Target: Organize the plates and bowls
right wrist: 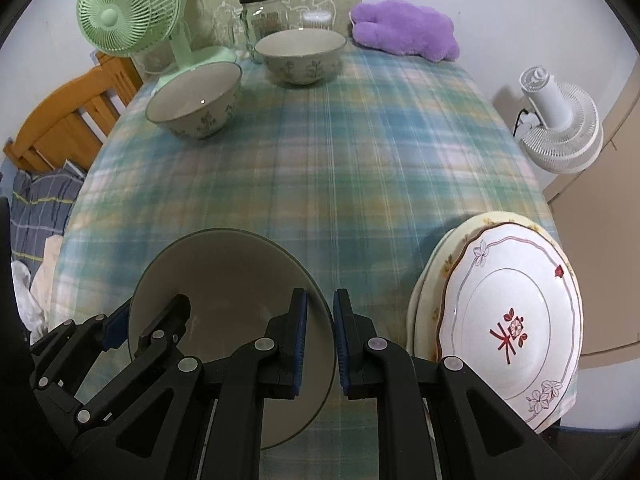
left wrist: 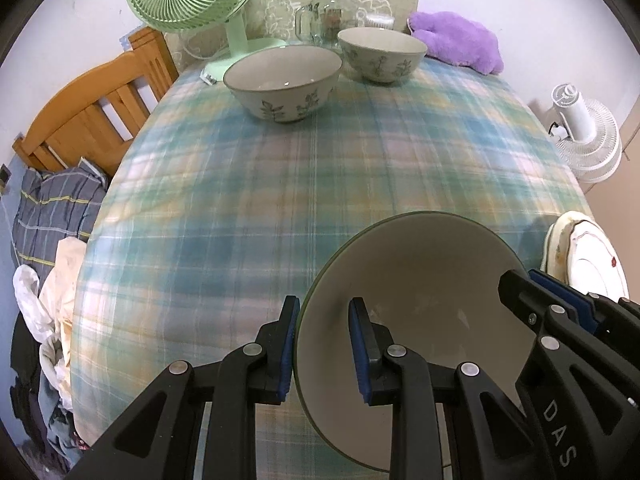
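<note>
1. The big bowl [left wrist: 420, 280] sits at the near edge of the table [left wrist: 280, 184].
2. The left gripper [left wrist: 324, 344] and right gripper [right wrist: 320, 340] each have jaws astride its rim, maybe squeezing.
3. Stacked plates [right wrist: 516, 320] lie just right.
4. Two bowls [right wrist: 196, 100] stand far back.

Black left gripper [left wrist: 324, 344], blue pads [left wrist: 289, 350]; silver rivets

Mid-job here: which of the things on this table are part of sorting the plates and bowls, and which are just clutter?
Job:
- near bowl, straddled at opposite rims by left claw and right claw
- far left bowl
- far right bowl
- stacked plates

Clutter:
- green fan
- glass jar
- purple plush
- white fan, off the table
</note>
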Motion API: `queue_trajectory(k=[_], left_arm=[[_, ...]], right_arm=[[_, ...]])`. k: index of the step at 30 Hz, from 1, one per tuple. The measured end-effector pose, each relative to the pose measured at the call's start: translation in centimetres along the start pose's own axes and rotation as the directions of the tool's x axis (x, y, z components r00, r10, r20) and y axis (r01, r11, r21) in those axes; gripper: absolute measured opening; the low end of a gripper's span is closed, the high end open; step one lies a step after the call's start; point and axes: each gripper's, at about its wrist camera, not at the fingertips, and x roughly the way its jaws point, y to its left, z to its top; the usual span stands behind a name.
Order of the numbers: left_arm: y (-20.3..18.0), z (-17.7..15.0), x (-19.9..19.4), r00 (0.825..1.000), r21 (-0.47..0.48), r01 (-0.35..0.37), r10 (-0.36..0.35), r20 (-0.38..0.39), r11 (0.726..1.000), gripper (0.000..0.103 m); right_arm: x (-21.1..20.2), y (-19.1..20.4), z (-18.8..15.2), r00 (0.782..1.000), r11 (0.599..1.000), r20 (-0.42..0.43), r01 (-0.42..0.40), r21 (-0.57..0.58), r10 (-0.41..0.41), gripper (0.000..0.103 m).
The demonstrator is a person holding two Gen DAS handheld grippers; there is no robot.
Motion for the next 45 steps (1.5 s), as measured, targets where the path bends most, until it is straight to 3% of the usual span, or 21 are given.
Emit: queue_trajectory(k=[7, 11, 13, 18, 20, 22, 25, 29, 33, 45], left_arm=[[-0.2, 0.3, 0.2, 1.0, 0.003, -0.015, 0.015, 0.009, 1.0, 0.024], [-0.1, 0.3, 0.0, 1.0, -0.006, -0.02, 0.021, 0.018, 1.0, 0.039], [-0.2, 0.3, -0.4, 0.999, -0.009, -0.029, 0.029, 0.037, 1.0, 0.042], [0.0, 0.4, -1.8, 0.997, -0.03, -0.027, 0.029, 0.076, 0.999, 0.063], [0.1, 0.5, -2.4, 0.996, -0.044, -0.026, 0.03, 0.087, 0.999, 0.073], [0.4, 0.5, -3.1, 0.994, -0.06, -0.028, 0.034, 0.105, 0.998, 0.078], [0.3, 0.9, -4.3, 0.99, -0.064, -0.035, 0.043, 0.132, 0.997, 0.087], [0.7, 1.9, -5.7, 0.984, -0.081, -0.03, 0.043, 0.17, 0.996, 0.09], [1.8, 3.5, -6.6, 0.977, -0.104, -0.028, 0.049, 0.207, 0.994, 0.091], [5.4, 10.7, -4.4, 0.967, -0.101, -0.032, 0.057, 0.247, 0.994, 0.091]], right_arm=[[0.6, 0.1, 0.3, 1.0, 1.0, 0.009, -0.006, -0.02, 0.006, 0.017], [0.6, -0.1, 0.5, 1.0, 0.999, 0.012, -0.025, -0.027, 0.025, 0.017], [0.5, -0.1, 0.5, 0.999, 0.998, 0.02, -0.036, -0.042, 0.036, 0.017], [-0.6, 0.0, 0.8, 0.997, 0.995, 0.056, -0.056, -0.083, 0.061, 0.019], [-1.1, 0.0, 0.9, 0.995, 0.993, 0.072, -0.068, -0.099, 0.076, 0.027], [-1.7, -0.1, 1.1, 0.993, 0.992, 0.09, -0.072, -0.108, 0.082, 0.049], [-2.6, -0.5, 1.3, 0.987, 0.991, 0.129, -0.085, -0.105, 0.098, 0.06], [-4.1, -0.3, 2.3, 0.979, 0.986, 0.165, -0.102, -0.135, 0.123, 0.063], [-5.1, -0.2, 3.8, 0.97, 0.983, 0.193, -0.119, -0.14, 0.145, 0.071], [-3.8, 2.8, 10.7, 0.959, 0.988, 0.246, -0.124, -0.091, 0.143, 0.072]])
